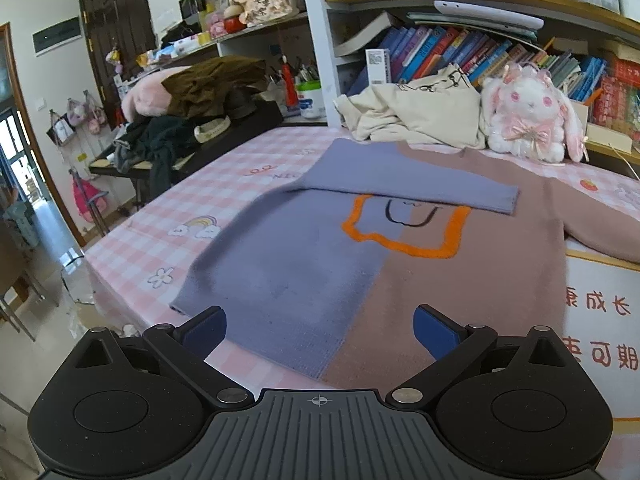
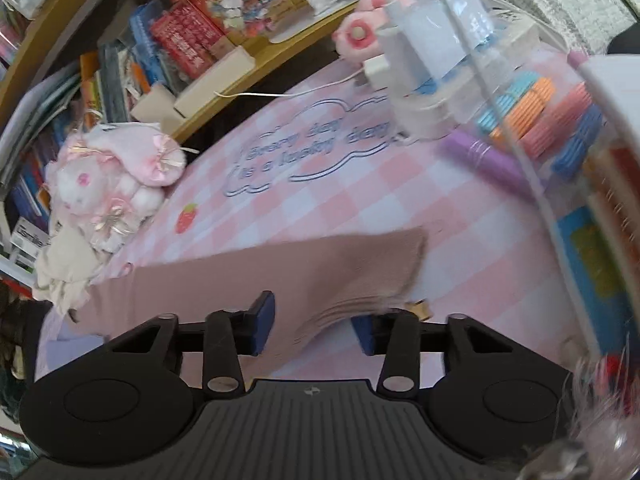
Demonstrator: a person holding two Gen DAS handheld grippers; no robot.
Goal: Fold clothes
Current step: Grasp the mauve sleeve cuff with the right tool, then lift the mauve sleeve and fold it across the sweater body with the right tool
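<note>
- We see the sweater (image 1: 360, 264), half blue, half mauve, lying flat on the pink checked bed cover (image 1: 168, 216), centre of the left wrist view.
- Its blue sleeve (image 1: 400, 184) is folded across the chest, cuff at 2 o'clock from the orange outline motif (image 1: 400, 236).
- Left gripper (image 1: 320, 334) hangs over the hem at 6 o'clock, jaws spread wide, nothing between them.
- Right gripper (image 2: 314, 326) stands narrow around the mauve sleeve (image 2: 280, 272); the ribbed cuff lies between the pads, but we cannot tell if they press it yet.
- Plush bunny (image 1: 532, 116) and cream garment (image 1: 416, 116) sit at 1 o'clock behind the sweater.
</note>
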